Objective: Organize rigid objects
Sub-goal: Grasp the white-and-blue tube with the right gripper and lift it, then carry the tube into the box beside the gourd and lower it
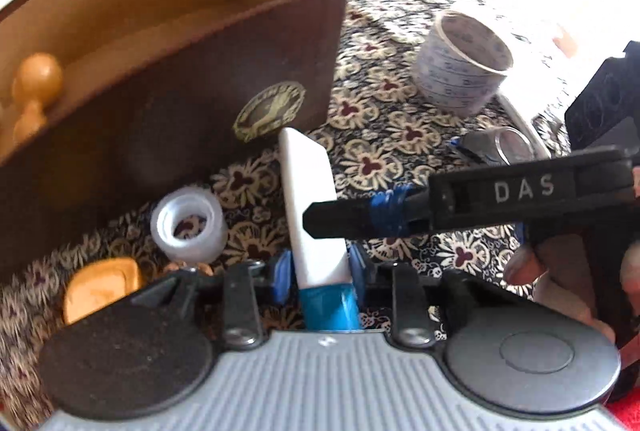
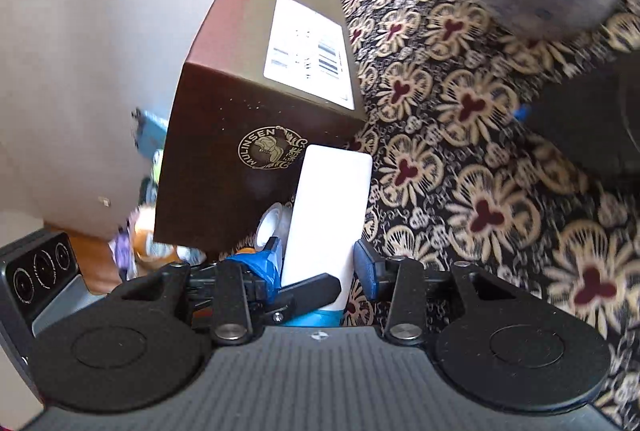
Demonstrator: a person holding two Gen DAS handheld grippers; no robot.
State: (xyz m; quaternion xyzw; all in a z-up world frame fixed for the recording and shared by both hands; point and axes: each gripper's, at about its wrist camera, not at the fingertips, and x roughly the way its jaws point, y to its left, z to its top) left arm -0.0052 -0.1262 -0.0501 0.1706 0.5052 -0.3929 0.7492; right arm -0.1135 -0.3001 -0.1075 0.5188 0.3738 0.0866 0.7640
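A white tube with a blue cap (image 1: 310, 215) stands between the blue pads of my left gripper (image 1: 320, 269), which press on its sides just above the cap. In the right wrist view the same tube (image 2: 328, 207) shows its broad face, and my right gripper (image 2: 320, 259) has its pads against both edges. One black finger (image 1: 360, 219) of the right gripper, wound with blue band, crosses in front of the tube in the left wrist view. The open brown box (image 1: 180, 43) stands just behind the tube, with a wooden piece (image 1: 36, 87) inside it.
On the flowered cloth (image 1: 384, 135) lie a small clear tape roll (image 1: 186, 227), an orange-brown block (image 1: 104, 287), a large white-and-blue tape roll (image 1: 464, 67) and a metal item (image 1: 504, 147). The box (image 2: 240, 151) fills the left of the right wrist view.
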